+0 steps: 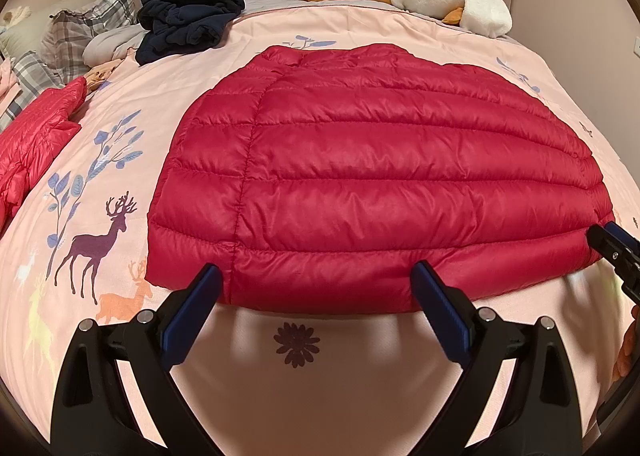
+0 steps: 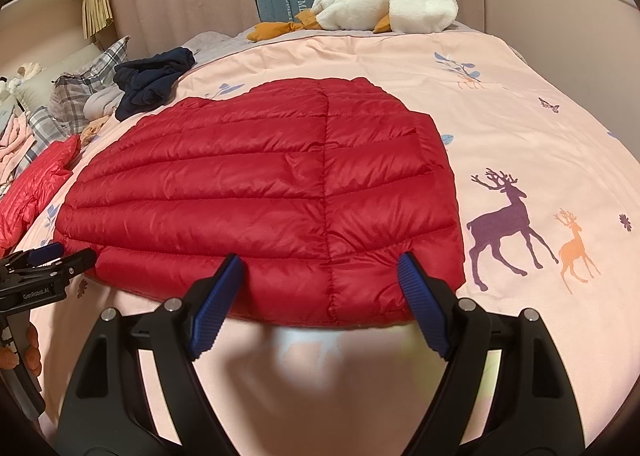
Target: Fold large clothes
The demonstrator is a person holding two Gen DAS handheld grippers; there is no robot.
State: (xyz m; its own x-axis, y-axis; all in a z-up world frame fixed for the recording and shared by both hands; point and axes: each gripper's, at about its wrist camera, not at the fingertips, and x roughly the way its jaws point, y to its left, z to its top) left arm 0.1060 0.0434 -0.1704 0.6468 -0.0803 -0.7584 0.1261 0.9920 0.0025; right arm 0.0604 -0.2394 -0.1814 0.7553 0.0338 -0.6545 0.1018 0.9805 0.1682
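Red quilted down jacket lies flat, spread mid-bed on the pink deer-print duvet, its hem edge nearest both cameras. Left gripper and right gripper both have fingers spread wide, holding nothing, tips poised at the hem; bare duvet lies open below the hem and to the jacket's right. Dark navy crumpled garment, second red padded garment and white plush goose sit well apart along the far and left edges.
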